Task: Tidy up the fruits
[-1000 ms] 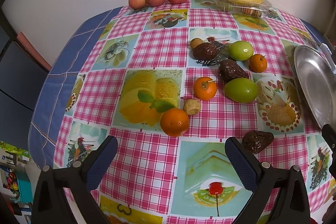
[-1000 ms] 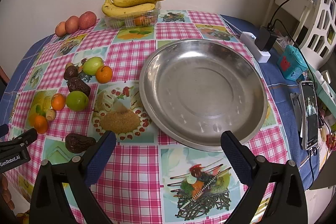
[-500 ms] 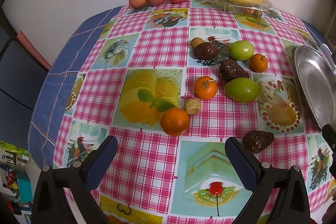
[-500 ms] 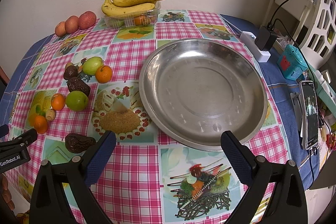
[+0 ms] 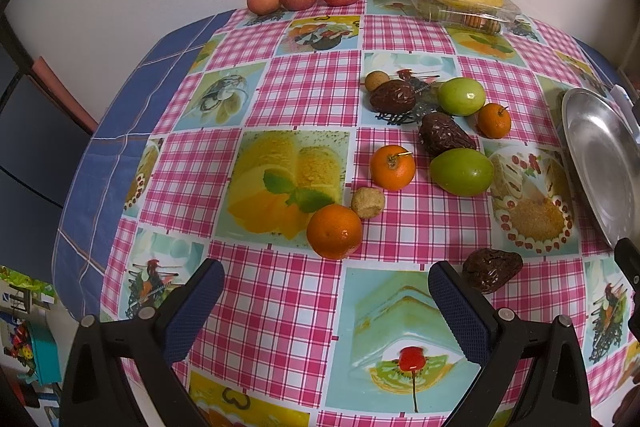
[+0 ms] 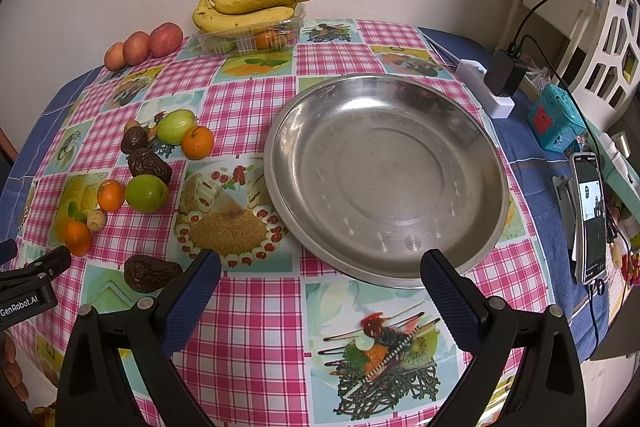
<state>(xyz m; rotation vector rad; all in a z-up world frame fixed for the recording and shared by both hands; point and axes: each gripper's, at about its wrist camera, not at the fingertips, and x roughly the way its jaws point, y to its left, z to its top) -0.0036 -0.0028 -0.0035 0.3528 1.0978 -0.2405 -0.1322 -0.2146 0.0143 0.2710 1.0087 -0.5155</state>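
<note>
Fingers apart; three oranges, two green fruits, three dates

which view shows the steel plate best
The right wrist view: the whole round steel plate sits centred there, with nothing on it. The left wrist view catches only a cropped sliver at its right edge.

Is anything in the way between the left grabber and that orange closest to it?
Nothing visible is. The left gripper is open and only bare tablecloth lies between its fingers and the nearest orange. A small tan fruit sits just behind the orange, on its far side, not in the path.
</note>
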